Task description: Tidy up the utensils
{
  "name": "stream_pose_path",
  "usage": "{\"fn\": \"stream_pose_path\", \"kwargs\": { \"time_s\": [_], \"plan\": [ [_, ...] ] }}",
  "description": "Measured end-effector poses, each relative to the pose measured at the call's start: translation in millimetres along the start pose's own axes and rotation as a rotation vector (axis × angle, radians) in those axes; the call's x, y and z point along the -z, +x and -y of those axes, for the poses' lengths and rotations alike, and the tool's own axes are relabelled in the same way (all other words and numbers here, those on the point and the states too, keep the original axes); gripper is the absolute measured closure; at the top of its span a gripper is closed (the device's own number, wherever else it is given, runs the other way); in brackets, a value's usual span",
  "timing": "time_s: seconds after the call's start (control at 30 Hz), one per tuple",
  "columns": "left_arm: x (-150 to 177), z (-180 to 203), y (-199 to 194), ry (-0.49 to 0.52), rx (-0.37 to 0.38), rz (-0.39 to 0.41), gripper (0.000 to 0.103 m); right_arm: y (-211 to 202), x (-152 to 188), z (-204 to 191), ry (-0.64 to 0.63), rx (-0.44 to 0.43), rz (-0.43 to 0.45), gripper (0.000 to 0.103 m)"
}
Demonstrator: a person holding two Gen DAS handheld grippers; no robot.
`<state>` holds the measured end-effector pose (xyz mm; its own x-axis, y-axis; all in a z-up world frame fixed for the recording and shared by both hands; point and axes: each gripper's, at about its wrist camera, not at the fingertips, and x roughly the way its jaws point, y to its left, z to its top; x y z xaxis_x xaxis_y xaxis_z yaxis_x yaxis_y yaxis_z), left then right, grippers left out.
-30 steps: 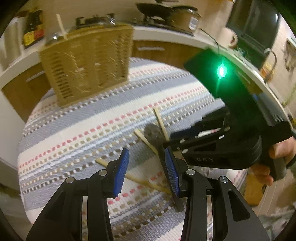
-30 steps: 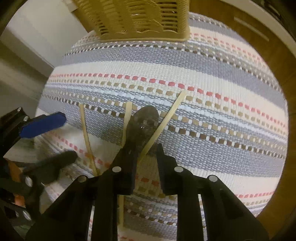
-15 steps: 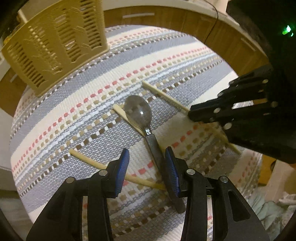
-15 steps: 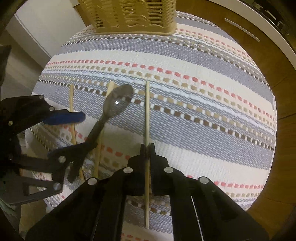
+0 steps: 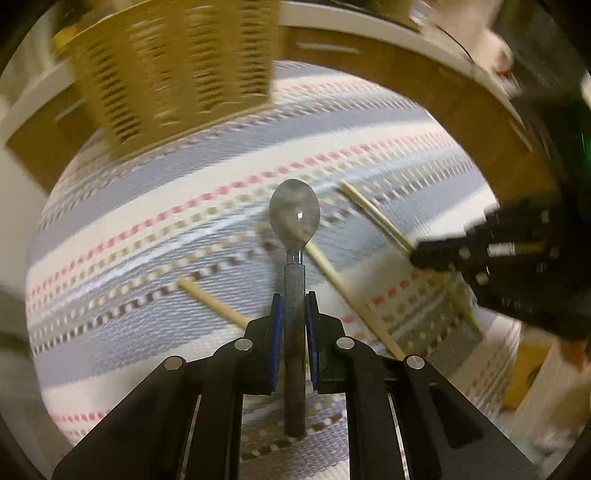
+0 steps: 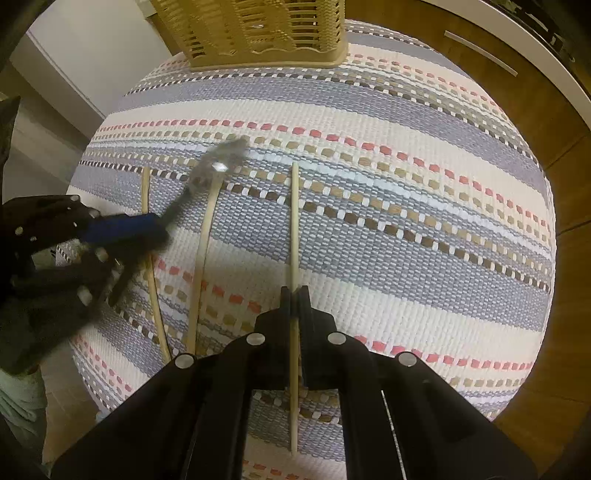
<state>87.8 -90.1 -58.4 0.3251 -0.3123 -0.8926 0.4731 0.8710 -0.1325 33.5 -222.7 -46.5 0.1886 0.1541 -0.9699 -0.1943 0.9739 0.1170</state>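
Observation:
My left gripper [image 5: 294, 301] is shut on the dark handle of a metal spoon [image 5: 294, 216], whose bowl points toward the basket. My right gripper [image 6: 294, 293] is shut on a wooden chopstick [image 6: 294, 221] that points forward. The same chopstick [image 5: 376, 218] shows in the left wrist view, held by the right gripper [image 5: 419, 254]. The left gripper [image 6: 147, 229] and the blurred spoon [image 6: 218, 162] show at the left of the right wrist view. Two more chopsticks [image 6: 203, 258] [image 6: 151, 280] lie on the striped cloth [image 6: 406, 221]. A tan slatted utensil basket [image 6: 258, 33] stands at the far side.
The cloth covers a small round table [image 5: 110, 295]. Wooden cabinets with a white counter [image 5: 369, 62] run behind it. The floor [image 6: 22, 147] lies past the table's left edge.
My left gripper has shut on the spoon's handle and the spoon now points straight ahead. My right gripper, shut on the chopstick half a second ago, still holds it.

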Motion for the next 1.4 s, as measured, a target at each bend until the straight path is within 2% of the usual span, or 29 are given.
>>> {"fn": "stream_pose_path", "kwargs": {
  "time_s": [0.13,0.3,0.47,0.63,0.83,0.93,1.13,1.17,1.23,1.27,1.3,1.4],
  "plan": [
    [3.9,-30.1,-12.4,-0.111,-0.055,0.036,0.093,1.2,-4.6,-1.9,0.005,0.013,-0.001,0.100],
    [16.0,-55.7,-20.5,-0.164,-0.122,0.024,0.093,3.8,-11.4,-3.6,-0.004,0.018,-0.014,0.099],
    [21.7,-77.9,-14.9,-0.186,-0.131,-0.009,0.090,5.2,-19.4,-9.8,-0.032,0.018,-0.034,0.096],
    [16.3,-83.4,-17.2,-0.140,-0.155,-0.027,0.077,8.4,-31.3,-7.9,-0.030,0.009,-0.048,0.096],
    [1.8,-79.5,-6.2,-0.074,-0.151,-0.086,0.075,14.4,-40.0,-2.2,-0.010,-0.020,-0.075,0.095],
    [-3.1,-74.0,-3.4,-0.041,-0.153,-0.103,0.069,15.5,-44.1,-2.9,-0.013,-0.010,-0.083,0.095],
    [-7.2,-69.2,-1.8,-0.023,-0.142,-0.106,0.068,6.7,-51.9,0.2,-0.004,-0.021,-0.043,0.095],
    [-8.0,-65.5,0.7,-0.023,-0.140,-0.105,0.068,5.4,-52.8,1.0,-0.005,-0.013,-0.041,0.090],
    [-8.7,-63.8,0.4,-0.021,-0.136,-0.104,0.068,5.5,-54.0,0.6,0.002,-0.009,-0.043,0.070],
    [-9.5,-64.5,0.3,-0.018,-0.135,-0.103,0.067,4.6,-54.1,1.1,0.007,-0.019,-0.037,0.050],
    [-8.4,-66.9,0.4,-0.013,-0.133,-0.103,0.067,3.1,-53.4,0.7,0.008,-0.022,-0.024,0.046],
    [-6.4,-67.7,0.1,0.001,-0.131,-0.099,0.065,4.4,-56.3,-7.2,-0.025,0.026,-0.032,0.047]
  ]
}}
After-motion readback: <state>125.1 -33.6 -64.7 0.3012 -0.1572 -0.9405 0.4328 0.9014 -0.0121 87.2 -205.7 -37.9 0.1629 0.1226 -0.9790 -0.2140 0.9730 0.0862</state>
